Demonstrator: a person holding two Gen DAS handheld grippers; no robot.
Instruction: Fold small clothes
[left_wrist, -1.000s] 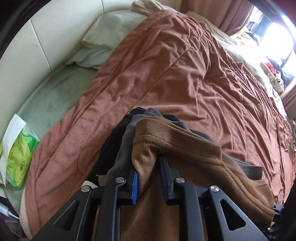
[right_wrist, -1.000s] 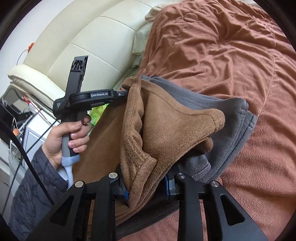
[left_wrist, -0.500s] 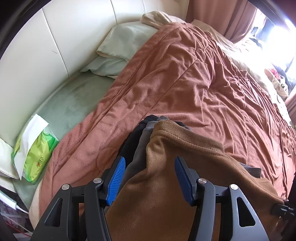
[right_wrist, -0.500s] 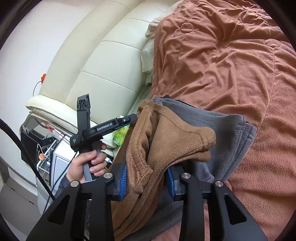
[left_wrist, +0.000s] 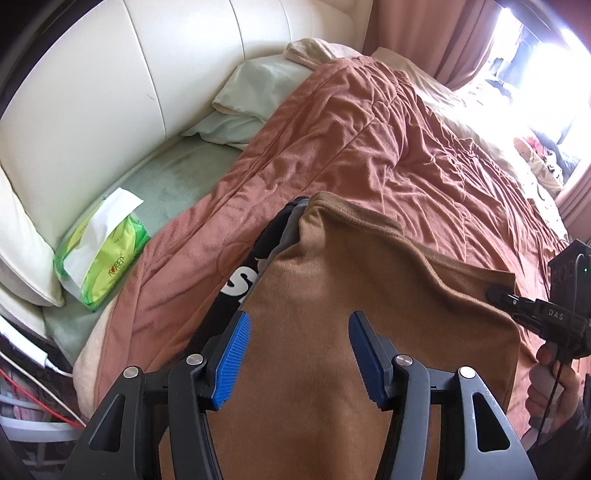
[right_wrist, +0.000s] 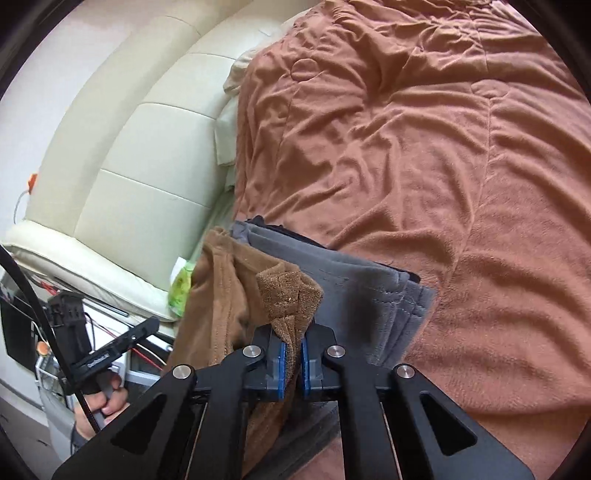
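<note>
Brown fleece garment (left_wrist: 332, 295): atop grey folded clothes (right_wrist: 354, 288), near the bed's headboard edge. Left gripper (left_wrist: 299, 354): spread wide above it. Right gripper (right_wrist: 291, 356): pinching its corner.

Left gripper (left_wrist: 299, 354), right gripper (right_wrist: 291, 356): black frames, blue ribbed pads, silver screws; dark sleeve (left_wrist: 569, 424).

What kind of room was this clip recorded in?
Most likely a bedroom: a rust-brown blanket covers a bed, with a pale pillow against a cream padded headboard. Folded clothes, topped by a brown garment, lie on the blanket.
</note>
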